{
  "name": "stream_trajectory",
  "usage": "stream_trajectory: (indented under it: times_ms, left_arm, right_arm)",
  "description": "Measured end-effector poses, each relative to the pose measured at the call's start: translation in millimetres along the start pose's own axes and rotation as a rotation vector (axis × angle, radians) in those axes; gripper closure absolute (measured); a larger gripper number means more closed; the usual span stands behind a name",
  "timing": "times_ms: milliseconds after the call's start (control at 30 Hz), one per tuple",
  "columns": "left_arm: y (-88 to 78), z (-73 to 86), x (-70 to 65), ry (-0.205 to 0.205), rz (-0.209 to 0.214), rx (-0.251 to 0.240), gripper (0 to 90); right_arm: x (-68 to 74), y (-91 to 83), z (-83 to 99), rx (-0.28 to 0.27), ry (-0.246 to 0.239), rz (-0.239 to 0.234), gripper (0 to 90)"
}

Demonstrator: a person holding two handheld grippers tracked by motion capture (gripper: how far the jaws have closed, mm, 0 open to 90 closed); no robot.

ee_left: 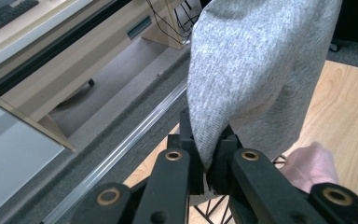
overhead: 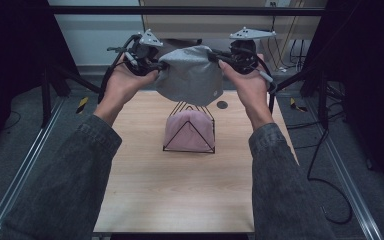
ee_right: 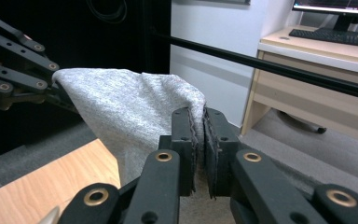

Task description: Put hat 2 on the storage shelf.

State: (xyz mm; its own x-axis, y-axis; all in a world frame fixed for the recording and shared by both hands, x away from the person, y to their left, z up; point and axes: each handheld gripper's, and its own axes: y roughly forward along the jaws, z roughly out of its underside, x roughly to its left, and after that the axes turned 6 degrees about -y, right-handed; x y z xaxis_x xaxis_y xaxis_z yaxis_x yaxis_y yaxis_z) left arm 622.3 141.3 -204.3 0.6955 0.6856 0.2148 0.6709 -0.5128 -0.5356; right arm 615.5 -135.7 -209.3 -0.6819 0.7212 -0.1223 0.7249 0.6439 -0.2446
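Forearms in grey sleeves come in low in the high view, one claw per hand. Left claw (overhead: 161, 65) is clamped on one edge of the grey cloth (overhead: 190, 75), right claw (overhead: 214, 56) clamped on the opposite edge; both gripper views show the pads pinching fabric, left claw (ee_left: 208, 163), right claw (ee_right: 199, 154).

Cloth hangs stretched between the two claws, lifted clear of the table (overhead: 180, 190), bottom sagging just above the wire rack (overhead: 190, 131). Rack stands mid-table with a pink cloth (overhead: 190, 129) already sitting in it.

Progress, my read: pickup and spread done, one item looks placed. Left to do: lower the grey cloth onto or into the rack, release both sides. Cloth is roughly over the rack, slightly behind it from this angle. Can't tell whether the hem touches the wires.
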Motion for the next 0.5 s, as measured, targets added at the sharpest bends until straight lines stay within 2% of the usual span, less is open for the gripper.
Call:
stream_trajectory:
  times_ms: [200,367,500]
  left_arm:
    - [11.0,9.2,5.5,-0.016,-0.001,0.01,87.1]
    - [18.2,13.1,4.6,-0.022,0.001,0.007,87.1]
    - [22.6,17.5,2.8,-0.008,-0.01,0.009,87.1]
  right_arm:
    - [-1.9,10.8,9.2,0.009,-0.012,0.003,83.7]
    - [-3.1,17.9,17.3,0.028,-0.022,0.017,83.7]
    - [-3.2,19.3,21.6,0.028,-0.028,0.024,83.7]
